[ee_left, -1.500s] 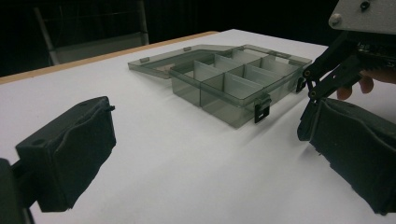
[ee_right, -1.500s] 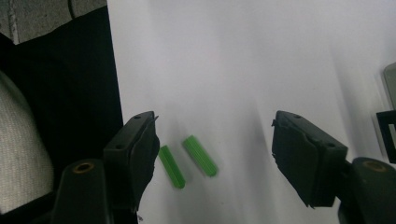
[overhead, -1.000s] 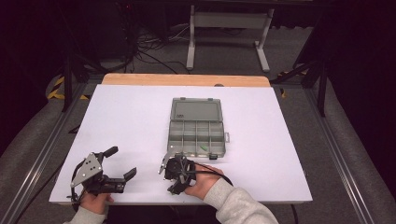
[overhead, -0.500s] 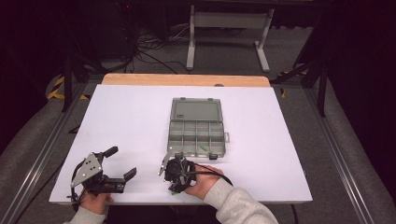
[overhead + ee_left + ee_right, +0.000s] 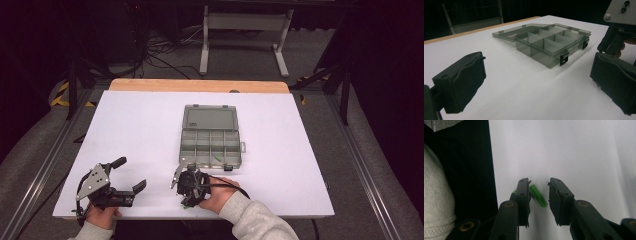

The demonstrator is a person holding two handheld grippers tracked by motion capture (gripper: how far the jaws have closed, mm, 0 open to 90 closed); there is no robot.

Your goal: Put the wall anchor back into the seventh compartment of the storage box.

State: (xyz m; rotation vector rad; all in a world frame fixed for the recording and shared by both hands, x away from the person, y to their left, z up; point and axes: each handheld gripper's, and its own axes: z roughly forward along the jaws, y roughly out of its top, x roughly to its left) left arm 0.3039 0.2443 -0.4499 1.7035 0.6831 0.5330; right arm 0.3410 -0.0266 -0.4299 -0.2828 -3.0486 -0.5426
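Note:
My right gripper (image 5: 186,199) points down at the white table near its front edge. In the right gripper view its jaws (image 5: 539,182) stand a little apart around a small green piece (image 5: 538,195). The green piece (image 5: 185,206) leans against one pad, with a gap to the other. These jaws have just been closing. My left gripper (image 5: 131,173) rests at the front left, open wide with nothing between its jaws (image 5: 539,75). A clear grey compartment box (image 5: 210,145) lies open mid-table, and another green piece (image 5: 218,160) sits in a front compartment.
The box (image 5: 549,45) has its lid folded flat behind it and two dark latches on its front wall. The table's front edge (image 5: 492,170) runs right beside the right gripper's jaws, with dark floor beyond. A wooden strip (image 5: 200,85) borders the far side.

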